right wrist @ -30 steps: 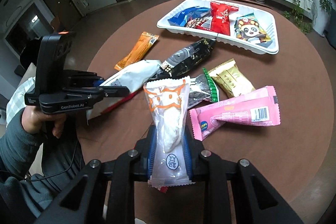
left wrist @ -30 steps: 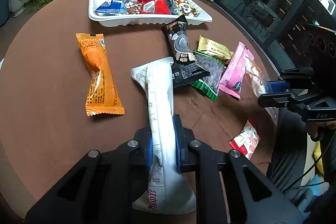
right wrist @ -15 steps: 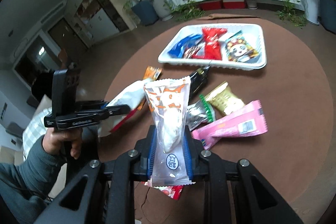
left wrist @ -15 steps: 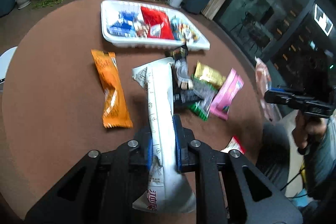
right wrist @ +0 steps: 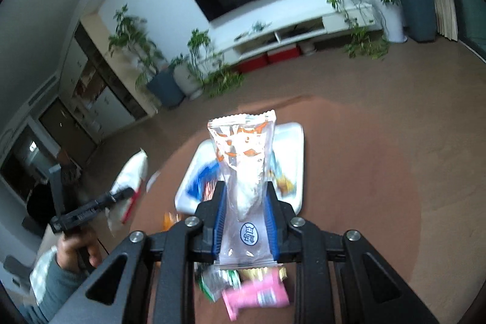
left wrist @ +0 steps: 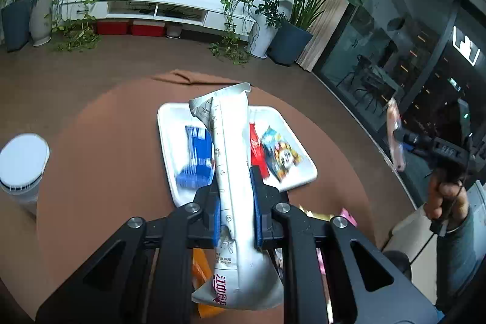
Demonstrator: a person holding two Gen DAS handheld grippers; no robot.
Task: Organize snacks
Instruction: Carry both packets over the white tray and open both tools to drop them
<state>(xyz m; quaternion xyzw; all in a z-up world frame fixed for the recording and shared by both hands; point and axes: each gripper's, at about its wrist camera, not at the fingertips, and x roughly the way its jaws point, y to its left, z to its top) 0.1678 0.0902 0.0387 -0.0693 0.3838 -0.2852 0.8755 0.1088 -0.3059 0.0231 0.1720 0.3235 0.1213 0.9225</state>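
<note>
– Now, what is gripped by the left gripper (left wrist: 235, 202)?
– A white snack packet (left wrist: 232, 172) is clamped between its blue pads, above the white tray (left wrist: 170, 148) on the brown round table (left wrist: 106, 157).
– And the right gripper (right wrist: 244, 220)?
– A clear orange-printed packet (right wrist: 243, 160) is pinched there, likewise over the tray. A pink packet (right wrist: 258, 295) is seen lying below.

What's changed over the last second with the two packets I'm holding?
Both grippers rose off the table and swung toward the white tray, lifting their packets clear. The left gripper carries the white packet, the right gripper the clear orange-printed packet. Both grips are unchanged, jaws shut. The tray's snacks and the loose pink packet stayed put.
</note>
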